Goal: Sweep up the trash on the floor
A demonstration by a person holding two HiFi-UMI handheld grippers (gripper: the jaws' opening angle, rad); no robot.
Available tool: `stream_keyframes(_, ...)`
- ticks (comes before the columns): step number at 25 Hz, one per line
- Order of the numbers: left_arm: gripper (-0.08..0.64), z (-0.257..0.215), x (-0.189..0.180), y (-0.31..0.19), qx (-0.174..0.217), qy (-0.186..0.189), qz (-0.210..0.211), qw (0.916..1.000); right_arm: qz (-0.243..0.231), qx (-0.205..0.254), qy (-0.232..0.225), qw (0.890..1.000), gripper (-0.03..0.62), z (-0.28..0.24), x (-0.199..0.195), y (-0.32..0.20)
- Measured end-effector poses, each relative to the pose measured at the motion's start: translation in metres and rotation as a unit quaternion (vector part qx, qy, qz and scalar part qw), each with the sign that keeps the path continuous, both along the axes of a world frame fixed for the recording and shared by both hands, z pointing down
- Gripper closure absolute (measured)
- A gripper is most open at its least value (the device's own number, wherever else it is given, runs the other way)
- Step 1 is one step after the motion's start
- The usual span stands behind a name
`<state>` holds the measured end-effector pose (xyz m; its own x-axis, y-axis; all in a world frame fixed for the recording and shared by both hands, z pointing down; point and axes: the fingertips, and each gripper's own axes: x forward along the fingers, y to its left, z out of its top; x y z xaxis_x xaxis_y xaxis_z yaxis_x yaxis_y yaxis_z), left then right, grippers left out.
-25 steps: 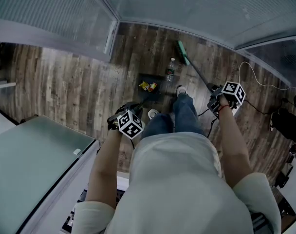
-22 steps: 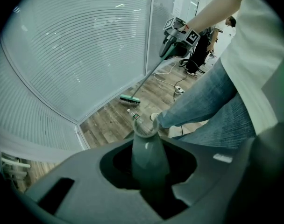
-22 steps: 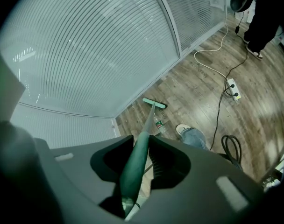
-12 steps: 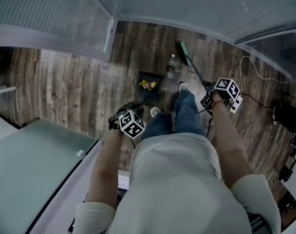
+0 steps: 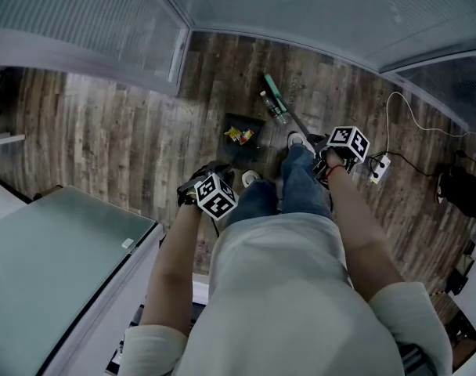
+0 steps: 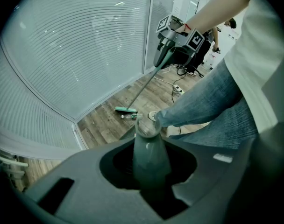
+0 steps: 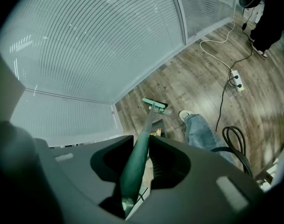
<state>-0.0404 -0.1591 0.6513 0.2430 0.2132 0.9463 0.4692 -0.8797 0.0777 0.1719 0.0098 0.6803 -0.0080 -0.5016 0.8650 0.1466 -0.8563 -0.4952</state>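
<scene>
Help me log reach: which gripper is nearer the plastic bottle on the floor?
Right. The right gripper, on the broom handle, is behind the bottle; the left gripper, on the dustpan handle, sits farther back and to its left.

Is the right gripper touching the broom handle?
Touching. In the right gripper view, the right gripper has both jaws pressed on the green broom handle.

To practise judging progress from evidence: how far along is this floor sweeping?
Done: yellow wrappers lie in the dustpan. In hand: the right gripper is shut on the broom handle, the broom head beside a plastic bottle on the floor; the left gripper is shut on the dustpan handle. Left: getting that bottle into the pan.
</scene>
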Motion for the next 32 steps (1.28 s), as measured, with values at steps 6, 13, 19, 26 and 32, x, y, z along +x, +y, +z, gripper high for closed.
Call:
stream_keyframes(6,0.466,-0.001,-0.002,0.0,0.002,0.002,0.0,1.0,-0.053,-0.001,-0.005,0.999,0.479,-0.004,-0.02,-0.021)
stream_keyframes(13,0.466,-0.001,-0.003,0.002,0.003,0.004,0.0,1.0,-0.125,-0.001,-0.008,0.992,0.479,-0.008,-0.044,-0.036)
stream_keyframes(19,0.466,0.0,-0.005,0.001,0.004,0.005,-0.001,1.0,-0.151,0.009,-0.013,0.988,0.48,-0.013,-0.055,-0.048)
stream_keyframes(26,0.466,0.0,-0.01,0.001,0.004,0.005,-0.021,0.9998,-0.174,0.008,-0.014,0.985,0.479,-0.021,-0.076,-0.051)
stream_keyframes(32,0.466,-0.001,-0.011,0.001,0.006,0.007,-0.042,0.9991,-0.143,0.035,-0.052,0.988,0.479,-0.027,-0.103,-0.049)
